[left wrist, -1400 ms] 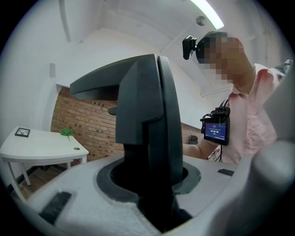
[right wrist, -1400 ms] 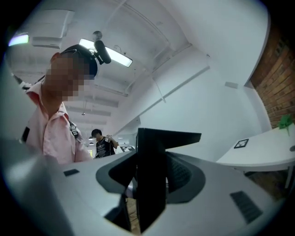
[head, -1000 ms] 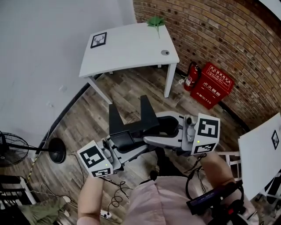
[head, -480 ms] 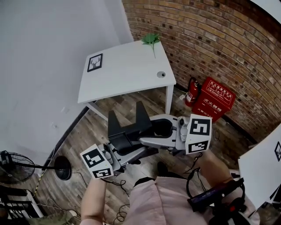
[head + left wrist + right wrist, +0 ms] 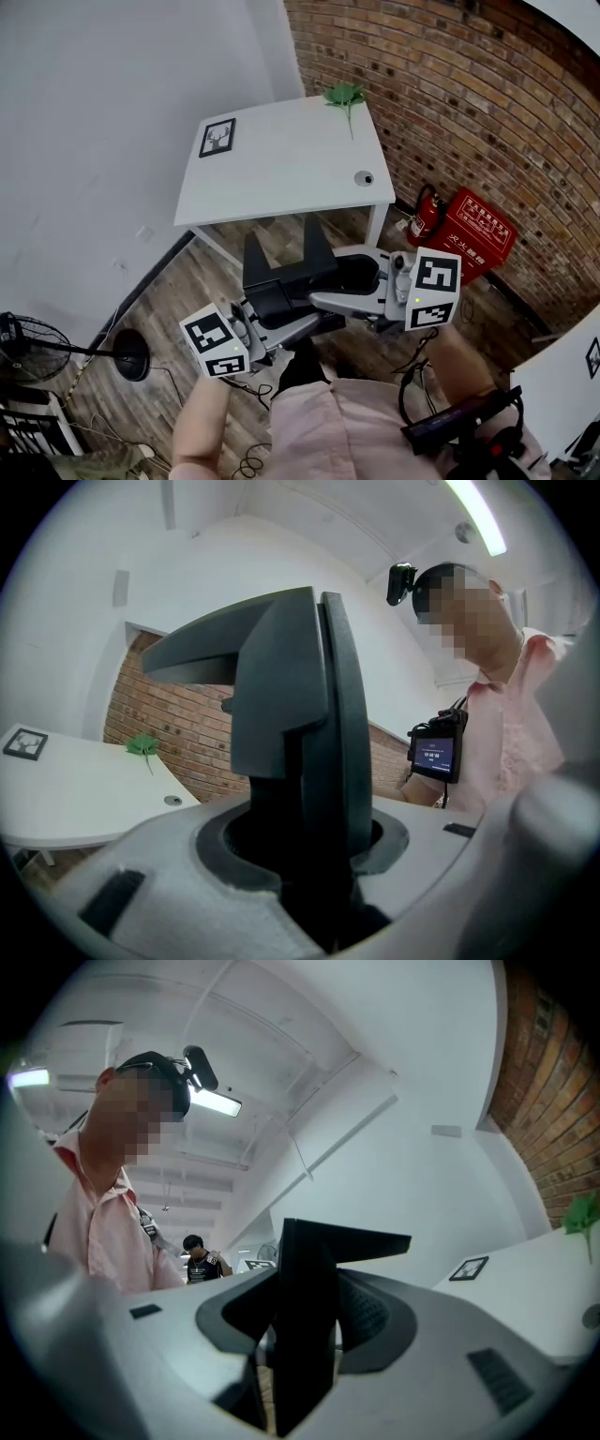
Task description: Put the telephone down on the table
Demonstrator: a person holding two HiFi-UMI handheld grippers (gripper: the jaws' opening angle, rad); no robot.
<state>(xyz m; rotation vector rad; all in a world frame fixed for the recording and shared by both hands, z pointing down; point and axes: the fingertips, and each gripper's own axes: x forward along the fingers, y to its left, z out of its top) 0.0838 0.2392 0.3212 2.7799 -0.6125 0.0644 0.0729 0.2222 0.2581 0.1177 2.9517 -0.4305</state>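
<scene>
L gripper (image 5: 270,307) and R gripper (image 5: 328,286) point toward each other in front of the person. The telephone (image 5: 281,267), a black body w/ two raised arms, hangs btwn them off the ground. L fingers are partway closed and clamped on one side of it. R fingers are clamped the same way on the opp. side. In each gripper view the dark body fills the gap and rises straight out from the fingers. The telephone touches nothing else, and the wood floor (image 5: 202,281) lies well below the fingers. The white table (image 5: 281,178) stands ahead of both sets of fingers, apart from them, w/ the telephone not yet on it.

On the tabletop:
- small framed pic (image 5: 217,138) at the corner ahead of the L fingers
- round cable hole (image 5: 364,178) near the edge ahead of the R fingers
- green leaf sprig (image 5: 344,95) at the far edge

Beyond the R fingers, by the brick wall (image 5: 450,94), a fire extinguisher (image 5: 427,214) and a red box (image 5: 480,234) sit on the floor.
</scene>
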